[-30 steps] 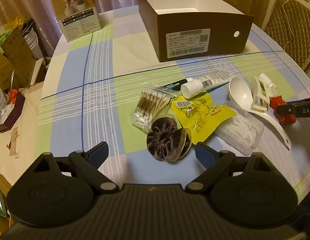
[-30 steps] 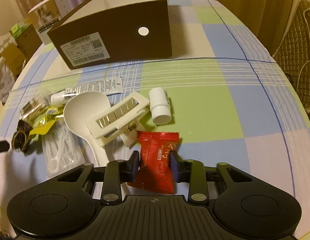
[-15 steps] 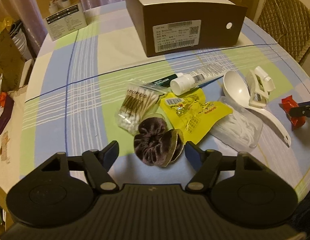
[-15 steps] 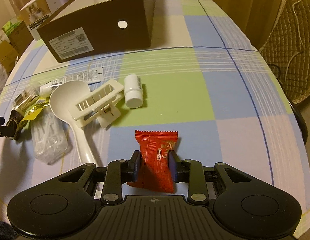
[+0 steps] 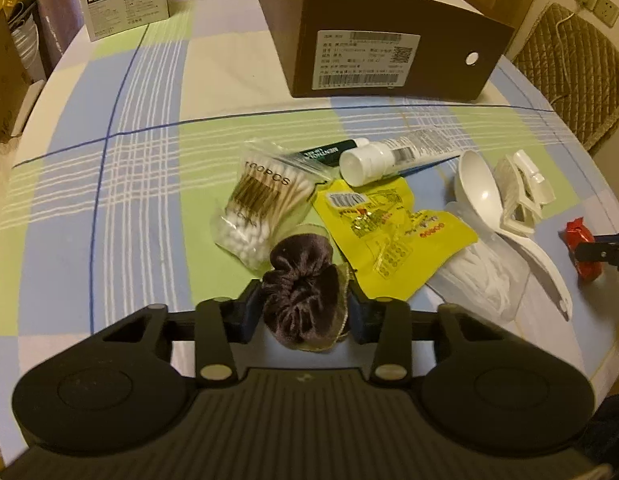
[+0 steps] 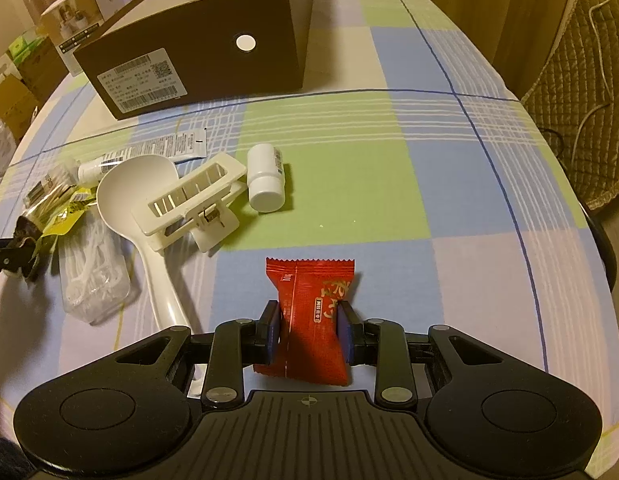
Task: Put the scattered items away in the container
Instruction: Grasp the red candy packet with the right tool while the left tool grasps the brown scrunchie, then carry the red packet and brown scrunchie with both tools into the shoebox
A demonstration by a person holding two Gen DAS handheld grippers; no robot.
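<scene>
A brown velvet scrunchie [image 5: 299, 264] lies on the checked tablecloth between the pads of my left gripper [image 5: 305, 312], whose jaws are closing and press its sides. My right gripper [image 6: 311, 332] is shut on a red snack packet [image 6: 313, 312], held just above the cloth. The brown open-topped box [image 5: 389, 40] stands at the far side. Between the grippers lie a bag of cotton swabs [image 5: 261, 204], a yellow packet [image 5: 389, 232], a white tube [image 5: 397, 152], a white spoon [image 6: 137, 192], a white claw clip [image 6: 193, 200], a small white bottle [image 6: 265, 180] and a bag of floss picks [image 6: 93, 276].
A white product carton [image 5: 125, 4] stands at the far left of the table. A quilted chair [image 5: 569, 72] is beyond the table's right edge. Cardboard boxes [image 6: 13, 92] sit on the floor to the left. The rounded table edge runs close to both grippers.
My left gripper has sunk and moved forward over the scrunchie, and its jaws have narrowed from wide apart onto it. The right gripper has lifted the red packet slightly, still gripped.
</scene>
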